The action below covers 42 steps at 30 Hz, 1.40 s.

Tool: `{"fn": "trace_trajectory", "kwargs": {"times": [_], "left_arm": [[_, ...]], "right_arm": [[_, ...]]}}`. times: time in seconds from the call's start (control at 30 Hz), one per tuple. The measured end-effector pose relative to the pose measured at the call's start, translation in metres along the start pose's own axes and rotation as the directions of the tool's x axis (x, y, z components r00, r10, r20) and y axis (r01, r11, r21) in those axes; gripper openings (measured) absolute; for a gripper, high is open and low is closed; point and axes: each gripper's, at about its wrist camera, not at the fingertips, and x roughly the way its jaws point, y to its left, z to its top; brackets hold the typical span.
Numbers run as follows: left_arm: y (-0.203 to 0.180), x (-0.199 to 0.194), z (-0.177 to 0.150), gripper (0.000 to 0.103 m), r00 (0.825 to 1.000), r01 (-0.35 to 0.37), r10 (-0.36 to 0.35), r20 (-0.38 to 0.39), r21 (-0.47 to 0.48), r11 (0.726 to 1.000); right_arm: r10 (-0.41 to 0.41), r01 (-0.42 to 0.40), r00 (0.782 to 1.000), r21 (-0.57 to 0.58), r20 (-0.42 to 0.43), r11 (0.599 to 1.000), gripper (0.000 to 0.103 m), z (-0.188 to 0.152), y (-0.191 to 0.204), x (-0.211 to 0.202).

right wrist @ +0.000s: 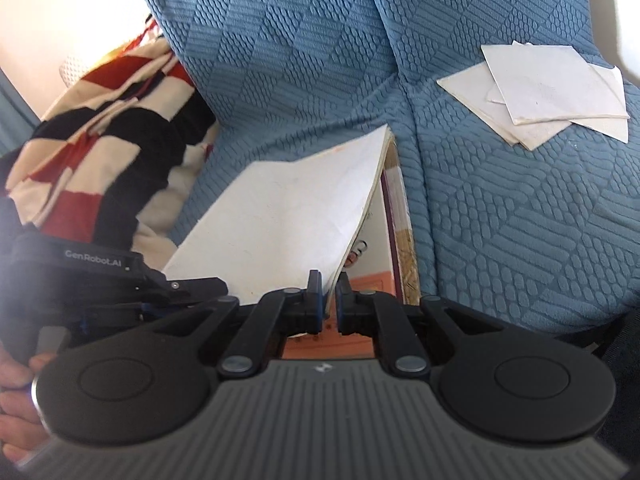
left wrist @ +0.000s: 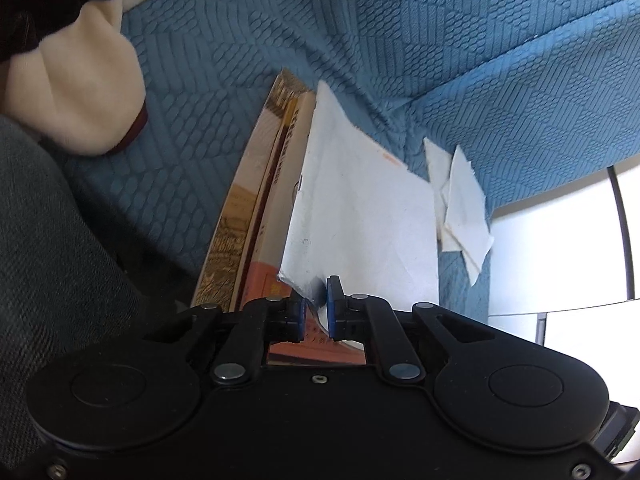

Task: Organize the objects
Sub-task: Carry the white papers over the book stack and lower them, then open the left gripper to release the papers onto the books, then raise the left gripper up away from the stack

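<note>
A large white paper sheet (left wrist: pixel 360 208) (right wrist: pixel 288 208) lies raised like a tent over a gold and orange book (left wrist: pixel 256 200) (right wrist: pixel 404 216) on the blue sofa seat (left wrist: pixel 400 40). My left gripper (left wrist: pixel 316 308) is shut on the sheet's near corner, which sits between the blue pads. My right gripper (right wrist: pixel 329 304) is shut on the sheet's other near edge, which runs up from between its pads. In the right wrist view the left gripper (right wrist: pixel 192 286) shows at the sheet's left corner. The orange cover shows under both grippers.
Several white napkins (left wrist: pixel 460 200) (right wrist: pixel 552 92) lie overlapping on the seat to the right of the book. A red, black and cream striped blanket (right wrist: pixel 108 140) (left wrist: pixel 80 92) is bunched at the left. Grey fabric (left wrist: pixel 40 260) fills the near left, and a hand (right wrist: pixel 16 380) holds the left gripper.
</note>
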Motion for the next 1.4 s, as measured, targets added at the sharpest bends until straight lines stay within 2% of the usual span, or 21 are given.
{"fn": "trace_trajectory", "kwargs": {"times": [0.23,0.5,0.53,0.57,0.63,0.7,0.9,1.17,1.4], "left_arm": [[0.008,0.014,-0.009,0.012,0.999,-0.033,0.032,-0.037,-0.018,0.999],[0.003,0.015,-0.009,0.014,0.998,-0.054,0.055,-0.034,0.008,0.998],[0.002,0.014,-0.009,0.017,0.998,-0.06,0.06,-0.033,0.012,0.998],[0.001,0.012,-0.008,0.02,0.997,-0.065,0.066,-0.033,0.017,0.998],[-0.001,0.008,-0.008,0.036,0.997,-0.072,0.073,-0.029,0.019,0.997],[-0.001,-0.002,-0.006,0.043,0.997,-0.077,0.078,-0.016,0.022,0.997],[-0.014,-0.037,-0.003,0.056,0.99,-0.127,0.122,0.065,0.084,0.988],[-0.041,-0.074,-0.004,0.059,0.98,-0.15,0.124,0.157,0.167,0.974],[-0.081,-0.102,-0.011,0.059,0.97,-0.127,0.064,0.233,0.263,0.956]], "right_arm": [[-0.064,0.063,0.996,-0.016,-0.054,0.998,0.01,-0.007,-0.001,0.013],[-0.073,0.071,0.995,-0.034,-0.07,0.997,0.013,-0.007,0.0,0.014],[-0.069,0.067,0.995,-0.028,-0.074,0.997,0.014,-0.006,-0.001,0.013],[-0.069,0.067,0.994,-0.019,-0.08,0.998,0.018,-0.005,-0.002,0.012],[-0.081,0.081,0.993,-0.007,-0.088,0.997,0.027,-0.003,-0.003,0.01],[-0.092,0.093,0.992,-0.001,-0.084,0.996,0.035,-0.001,-0.004,0.005],[-0.08,0.081,0.995,0.004,-0.051,0.997,0.036,0.007,-0.006,-0.019],[-0.072,0.073,0.996,-0.018,0.058,0.997,0.036,0.031,0.004,-0.063],[-0.068,0.076,0.982,-0.042,0.177,0.996,0.036,0.049,0.014,-0.108]]}}
